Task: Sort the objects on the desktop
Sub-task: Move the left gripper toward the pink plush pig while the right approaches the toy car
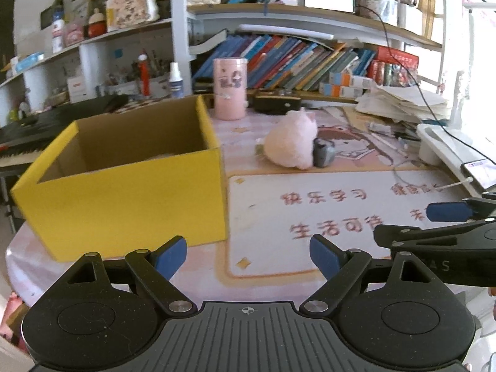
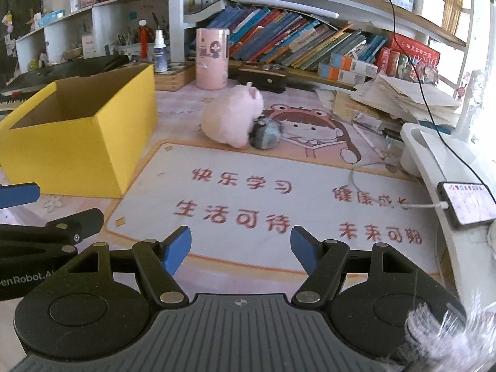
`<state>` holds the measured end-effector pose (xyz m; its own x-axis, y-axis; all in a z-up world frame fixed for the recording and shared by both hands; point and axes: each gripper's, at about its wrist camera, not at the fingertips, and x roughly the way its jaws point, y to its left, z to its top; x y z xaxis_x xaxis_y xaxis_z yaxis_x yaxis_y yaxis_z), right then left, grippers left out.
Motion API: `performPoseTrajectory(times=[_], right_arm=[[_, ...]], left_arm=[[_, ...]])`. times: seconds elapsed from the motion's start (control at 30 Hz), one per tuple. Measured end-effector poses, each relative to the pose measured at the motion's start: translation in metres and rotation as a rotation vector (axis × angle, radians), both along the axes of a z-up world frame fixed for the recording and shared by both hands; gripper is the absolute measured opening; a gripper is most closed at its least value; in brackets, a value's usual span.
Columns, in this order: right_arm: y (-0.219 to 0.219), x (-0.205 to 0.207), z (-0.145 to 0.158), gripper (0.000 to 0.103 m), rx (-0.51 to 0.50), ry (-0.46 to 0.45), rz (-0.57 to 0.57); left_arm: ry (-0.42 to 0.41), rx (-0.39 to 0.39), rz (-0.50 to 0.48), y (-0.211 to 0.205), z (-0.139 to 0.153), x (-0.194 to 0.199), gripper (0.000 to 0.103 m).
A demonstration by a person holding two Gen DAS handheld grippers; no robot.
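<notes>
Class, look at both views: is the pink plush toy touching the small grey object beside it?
Touching. In the right wrist view the pink plush toy presses against the small grey object, no mat showing between them.

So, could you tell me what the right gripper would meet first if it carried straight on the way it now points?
Probably the printed desk mat: the open, empty right gripper tilts downward over its bare surface. The pink plush toy lies further along that line, though depth is hard to judge.

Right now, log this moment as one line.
left tool: open, empty | right tool: open, empty | pink plush: on desk mat, beside grey object | yellow box: open
</notes>
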<state>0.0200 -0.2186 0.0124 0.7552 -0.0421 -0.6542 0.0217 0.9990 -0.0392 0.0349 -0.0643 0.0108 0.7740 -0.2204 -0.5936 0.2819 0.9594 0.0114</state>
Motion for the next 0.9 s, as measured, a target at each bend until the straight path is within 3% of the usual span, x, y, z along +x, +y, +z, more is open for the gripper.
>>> performPoseTrajectory(times=[0.3,0.9], right_arm=[[-0.045,0.027,-0.001,0.068,-0.004,0.015,-0.009],[-0.125,0.091,-0.002,0.067,0.035,0.009,0.099]], left_arm=[[0.015,-0.006,-0.016,-0.043,-0.004,0.024,0.088],[0.012,-0.024,0.171,-0.103,-0.002,0.085,0.088]])
